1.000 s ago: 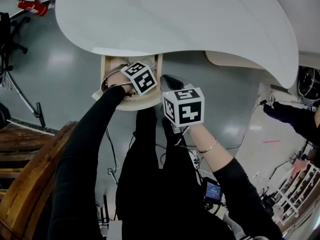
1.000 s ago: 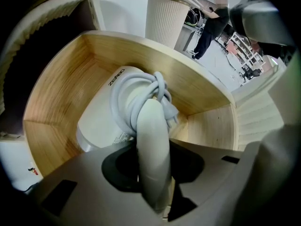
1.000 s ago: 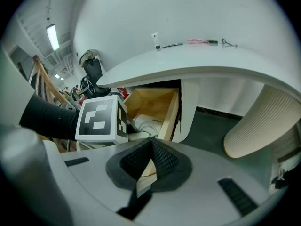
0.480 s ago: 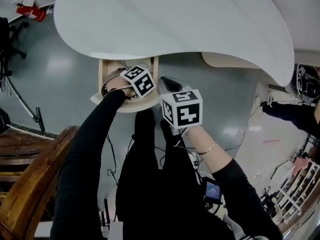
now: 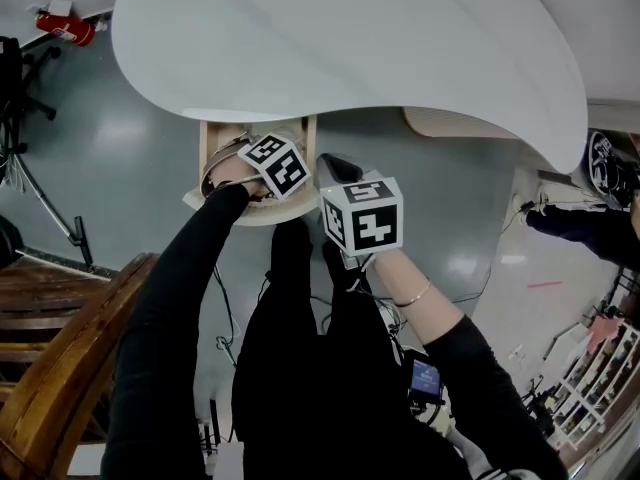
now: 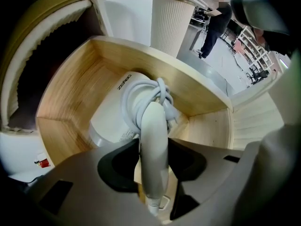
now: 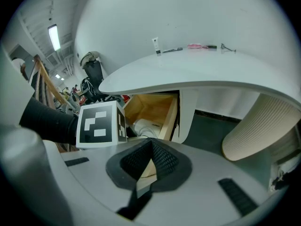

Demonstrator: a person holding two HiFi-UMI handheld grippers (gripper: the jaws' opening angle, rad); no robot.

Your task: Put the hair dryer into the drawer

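Note:
The white hair dryer (image 6: 136, 107) lies in the open wooden drawer (image 6: 188, 88) with its cord wound round the body. My left gripper (image 6: 153, 161) points straight down over it. Its jaws have just been opening, and the dryer's handle (image 6: 154, 135) stands between the pads without being pressed. In the head view the left gripper's marker cube (image 5: 277, 163) covers the drawer (image 5: 215, 138). My right gripper (image 7: 149, 149) hovers just right of the drawer (image 7: 155, 105), shut with nothing in it. Past it a bit of the dryer (image 7: 146, 127) shows.
The white tabletop (image 5: 350, 38) overhangs the drawer's back. A ribbed cream pedestal (image 7: 258, 126) stands to the right under the table. A wooden chair (image 5: 60, 368) is at lower left and a red extinguisher (image 5: 70, 30) at far left. A person (image 6: 214, 22) stands in the background.
Both grippers keep their places at the drawer; only the head camera has shifted slightly.

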